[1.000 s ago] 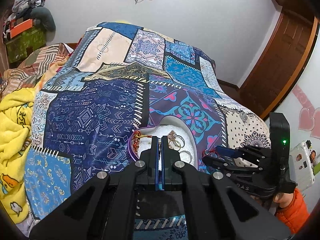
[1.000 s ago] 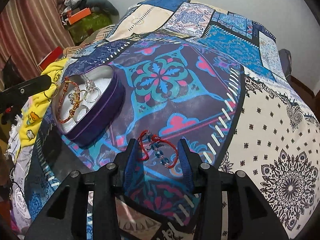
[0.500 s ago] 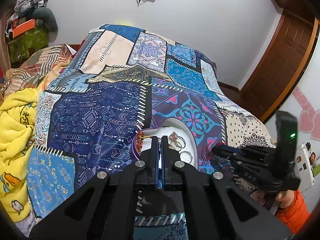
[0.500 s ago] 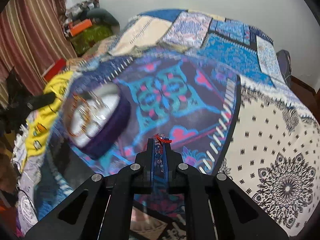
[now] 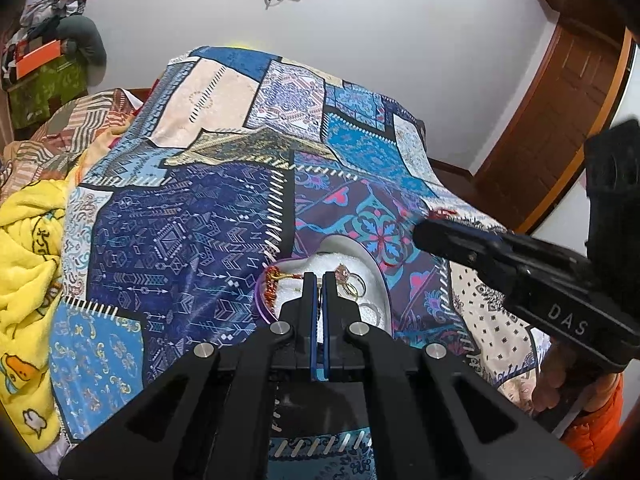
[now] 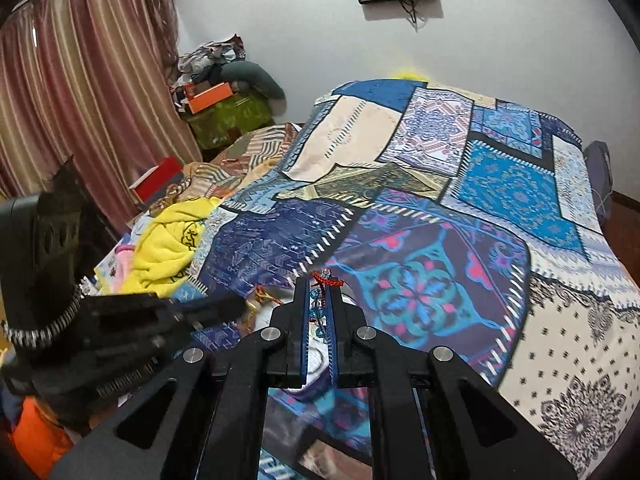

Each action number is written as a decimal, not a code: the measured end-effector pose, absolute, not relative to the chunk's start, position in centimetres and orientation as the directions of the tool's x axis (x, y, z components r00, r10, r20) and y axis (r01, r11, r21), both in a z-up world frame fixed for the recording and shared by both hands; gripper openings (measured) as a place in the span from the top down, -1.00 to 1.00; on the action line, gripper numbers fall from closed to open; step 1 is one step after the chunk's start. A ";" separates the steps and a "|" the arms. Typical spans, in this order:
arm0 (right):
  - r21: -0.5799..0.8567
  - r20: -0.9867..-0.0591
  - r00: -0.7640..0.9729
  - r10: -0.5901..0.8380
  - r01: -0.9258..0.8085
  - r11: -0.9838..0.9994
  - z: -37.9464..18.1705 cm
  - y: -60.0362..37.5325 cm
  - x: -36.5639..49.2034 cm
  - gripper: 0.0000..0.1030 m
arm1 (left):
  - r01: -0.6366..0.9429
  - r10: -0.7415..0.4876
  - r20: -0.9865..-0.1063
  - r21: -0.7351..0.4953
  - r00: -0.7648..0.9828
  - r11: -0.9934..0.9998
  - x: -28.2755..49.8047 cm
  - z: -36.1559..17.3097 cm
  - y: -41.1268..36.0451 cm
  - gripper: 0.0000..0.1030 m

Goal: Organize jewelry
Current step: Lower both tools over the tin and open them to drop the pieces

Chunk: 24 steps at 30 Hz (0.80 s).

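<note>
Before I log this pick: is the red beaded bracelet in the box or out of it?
Out. The red beaded bracelet is pinched in the right gripper, lifted above the purple jewelry box.

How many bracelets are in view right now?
2. A red-cord bracelet is clamped in the right gripper; an orange beaded bracelet lies at left in the jewelry box. The left gripper may hide more.

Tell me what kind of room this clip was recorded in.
Most likely a home bedroom: the work surface is a bed under a patchwork bedspread, a yellow blanket lies bunched beside it, striped curtains hang along one wall, and a wooden door is visible.
</note>
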State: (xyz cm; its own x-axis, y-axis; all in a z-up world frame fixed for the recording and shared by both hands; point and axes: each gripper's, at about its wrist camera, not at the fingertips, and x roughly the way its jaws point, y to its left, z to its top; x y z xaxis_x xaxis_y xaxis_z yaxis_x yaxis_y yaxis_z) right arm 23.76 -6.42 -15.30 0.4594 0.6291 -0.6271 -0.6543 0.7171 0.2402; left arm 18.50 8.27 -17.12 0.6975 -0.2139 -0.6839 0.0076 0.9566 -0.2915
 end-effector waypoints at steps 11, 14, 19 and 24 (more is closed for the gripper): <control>0.266 -0.702 0.374 0.606 -0.652 0.710 -18.6 -4.9 24.6 0.87 | 0.031 -0.243 -0.715 -0.296 0.655 0.955 19.3 -19.0 7.6 0.99; 0.260 -0.713 0.365 0.598 -0.654 0.710 -18.9 -4.8 24.5 0.87 | 0.033 -0.250 -0.719 -0.301 0.648 0.953 19.4 -19.2 7.6 0.99; 0.251 -0.726 0.358 0.587 -0.657 0.711 -18.9 -4.6 24.3 0.87 | 0.016 -0.258 -0.720 -0.325 0.644 0.946 19.5 -19.3 8.0 0.98; 0.268 -0.739 0.335 0.585 -0.650 0.711 -18.6 -4.8 24.2 0.59 | 0.005 -0.237 -0.719 -0.309 0.653 0.951 19.1 -18.5 8.2 0.89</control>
State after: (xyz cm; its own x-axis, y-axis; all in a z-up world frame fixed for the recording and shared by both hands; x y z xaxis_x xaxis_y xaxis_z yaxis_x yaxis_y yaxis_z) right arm 24.23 -4.76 -18.58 0.3347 0.5850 -0.7388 -0.6503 0.7108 0.2682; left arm 19.08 8.25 -18.47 0.6532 -0.2366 -0.7193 0.0046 0.9511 -0.3087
